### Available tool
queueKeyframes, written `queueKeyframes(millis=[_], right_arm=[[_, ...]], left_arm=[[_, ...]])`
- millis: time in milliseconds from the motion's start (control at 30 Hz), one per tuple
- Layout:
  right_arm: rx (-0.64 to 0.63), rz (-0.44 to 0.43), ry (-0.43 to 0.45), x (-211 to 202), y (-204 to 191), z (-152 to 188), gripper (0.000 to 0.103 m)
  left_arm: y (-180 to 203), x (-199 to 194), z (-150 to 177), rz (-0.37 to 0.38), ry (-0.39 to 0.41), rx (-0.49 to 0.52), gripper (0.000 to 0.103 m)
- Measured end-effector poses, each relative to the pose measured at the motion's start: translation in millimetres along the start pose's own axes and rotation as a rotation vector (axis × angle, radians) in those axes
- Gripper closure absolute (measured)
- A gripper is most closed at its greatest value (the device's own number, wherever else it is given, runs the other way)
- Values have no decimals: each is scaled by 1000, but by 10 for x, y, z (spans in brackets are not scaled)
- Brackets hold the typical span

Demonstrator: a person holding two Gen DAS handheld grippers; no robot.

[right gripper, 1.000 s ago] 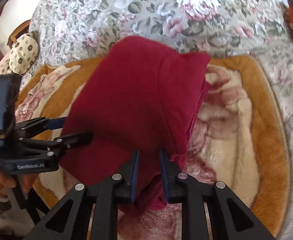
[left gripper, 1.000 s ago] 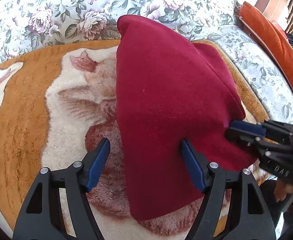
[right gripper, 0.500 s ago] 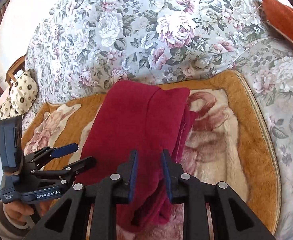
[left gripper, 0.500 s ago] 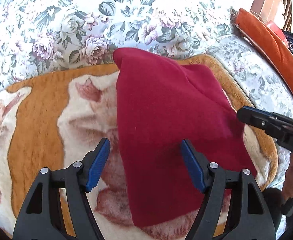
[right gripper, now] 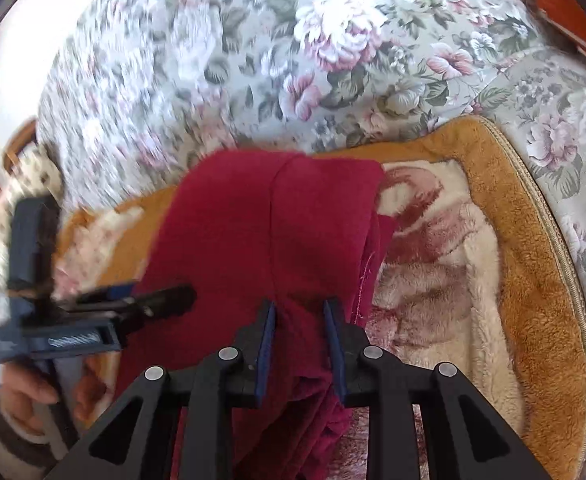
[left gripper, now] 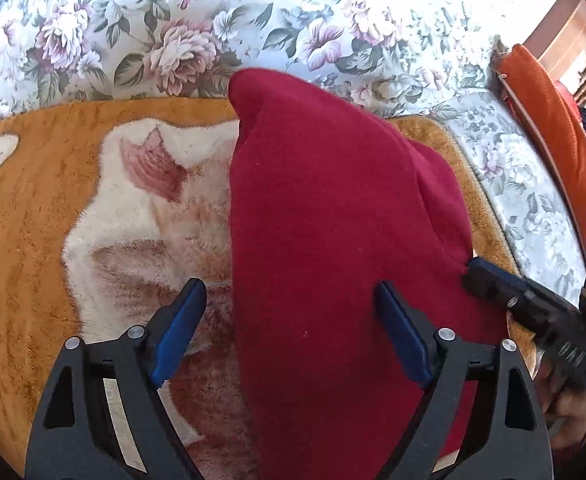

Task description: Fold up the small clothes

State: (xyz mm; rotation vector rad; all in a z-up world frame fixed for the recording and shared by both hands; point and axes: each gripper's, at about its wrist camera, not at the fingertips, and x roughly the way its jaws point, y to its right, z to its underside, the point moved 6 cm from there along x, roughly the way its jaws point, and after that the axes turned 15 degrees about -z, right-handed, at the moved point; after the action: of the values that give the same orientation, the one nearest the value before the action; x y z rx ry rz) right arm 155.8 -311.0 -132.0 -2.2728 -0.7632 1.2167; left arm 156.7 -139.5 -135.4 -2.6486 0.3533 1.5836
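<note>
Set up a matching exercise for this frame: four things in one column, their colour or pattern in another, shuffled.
Things:
1. folded garment
2. plush blanket
3. sofa cover
4. cushion at the far right

Descriptions:
A. grey-white with pink flowers
B. plain orange
C. dark red
D. tan border with a cream and pink pattern

Pairs: 1-C, 2-D, 3-A, 4-B
</note>
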Motion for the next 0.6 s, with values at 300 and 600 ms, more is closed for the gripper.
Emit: queueKeyframes(millis=[300,600], right_arm=[[178,-105,29,-34,301,41,42],[264,-226,4,284,395,112,37]], left_arm=[[-87,48,-67,110,-42,-54,16],[61,191,-76,140,-70,-25,16]])
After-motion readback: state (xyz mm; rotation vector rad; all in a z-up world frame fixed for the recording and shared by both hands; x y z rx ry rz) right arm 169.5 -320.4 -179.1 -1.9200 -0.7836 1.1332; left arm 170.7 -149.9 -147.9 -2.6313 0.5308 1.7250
